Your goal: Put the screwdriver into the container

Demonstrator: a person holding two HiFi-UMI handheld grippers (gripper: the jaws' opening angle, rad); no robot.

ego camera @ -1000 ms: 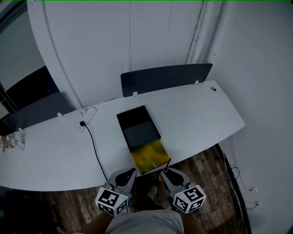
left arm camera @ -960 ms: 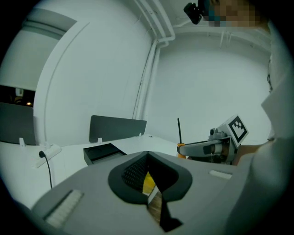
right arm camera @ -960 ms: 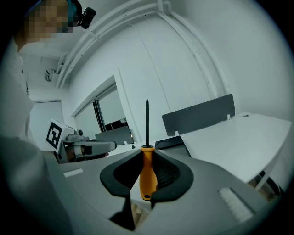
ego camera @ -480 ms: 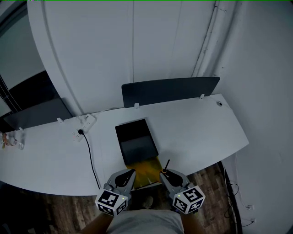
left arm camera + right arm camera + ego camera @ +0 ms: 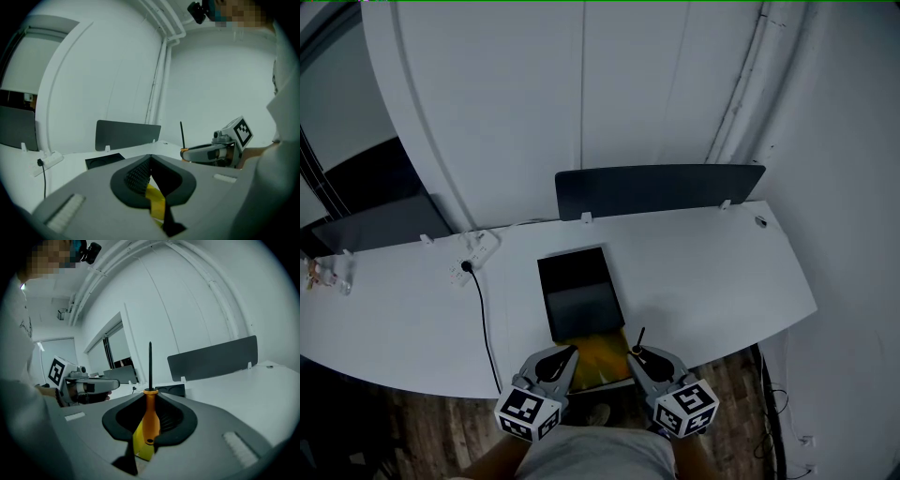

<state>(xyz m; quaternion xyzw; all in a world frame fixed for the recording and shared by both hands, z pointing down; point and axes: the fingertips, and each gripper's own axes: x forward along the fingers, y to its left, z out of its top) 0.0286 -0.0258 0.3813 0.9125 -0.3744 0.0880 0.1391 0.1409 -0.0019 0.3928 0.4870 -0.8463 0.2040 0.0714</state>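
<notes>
The screwdriver (image 5: pixel 150 418) may pivot and miss if you swing fast: your left gripper (image 5: pixel 150 158) is clenched empty, the container (image 5: pixel 581 300) lies just ahead on the desk (image 5: pixel 703 272), and your right gripper (image 5: pixel 151 393) clamps only its handle, shaft upright.

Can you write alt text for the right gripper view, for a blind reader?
An orange-handled screwdriver stands upright, clamped in the right gripper's jaws. Beyond lie a white desk, a black container and a dark panel; the left gripper is at left.
</notes>
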